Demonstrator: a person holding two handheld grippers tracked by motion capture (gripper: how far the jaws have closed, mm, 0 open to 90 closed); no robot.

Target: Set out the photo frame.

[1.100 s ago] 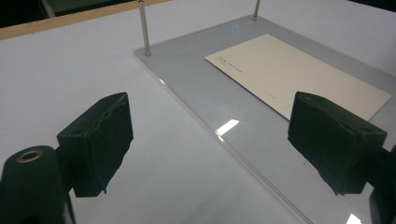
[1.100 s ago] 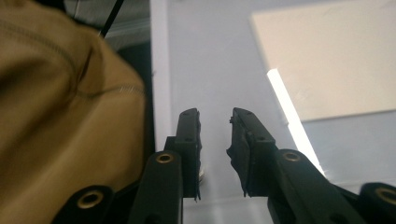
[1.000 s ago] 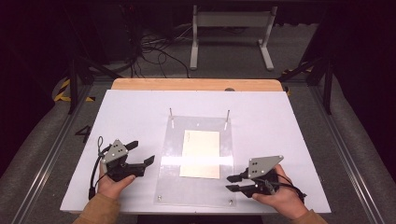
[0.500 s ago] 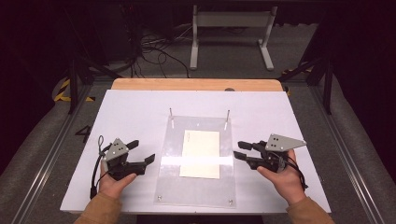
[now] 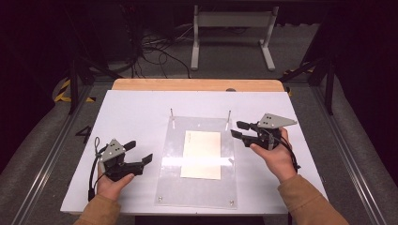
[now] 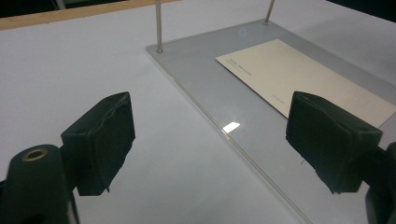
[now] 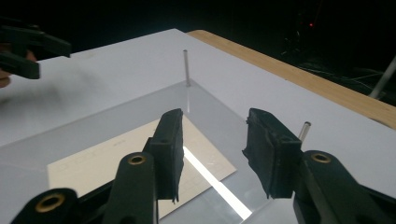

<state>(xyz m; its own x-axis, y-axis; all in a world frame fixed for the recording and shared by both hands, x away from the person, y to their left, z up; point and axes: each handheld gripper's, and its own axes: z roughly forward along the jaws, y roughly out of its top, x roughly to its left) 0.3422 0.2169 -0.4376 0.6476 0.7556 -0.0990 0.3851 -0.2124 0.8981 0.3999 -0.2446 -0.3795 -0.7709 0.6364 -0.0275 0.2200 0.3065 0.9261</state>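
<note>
Flat under clear plate (image 5: 197,187), cream card (image 5: 202,154), long axis running front-to-back

White worktop (image 5: 136,117) with a tan wooden far edge, clear plate (image 5: 199,187), cream card (image 5: 202,154), black fingers (image 6: 100,140), tan sleeves (image 5: 305,201).

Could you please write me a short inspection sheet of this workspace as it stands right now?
Surface: white table top with a wooden strip along its far edge.
Job's things: clear acrylic plate lying flat, two thin metal pins upright at its far corners; a cream card lies flat within the plate's outline.
Clutter: nothing seen.
Grippers: left gripper open, beside the plate's left edge; right gripper open, at the plate's far right corner. Both hold nothing.
Cables: a black cable trails from the left gripper; loose cables lie on the floor beyond.
Surroundings: grey floor, a white frame stand, dark background.
</note>
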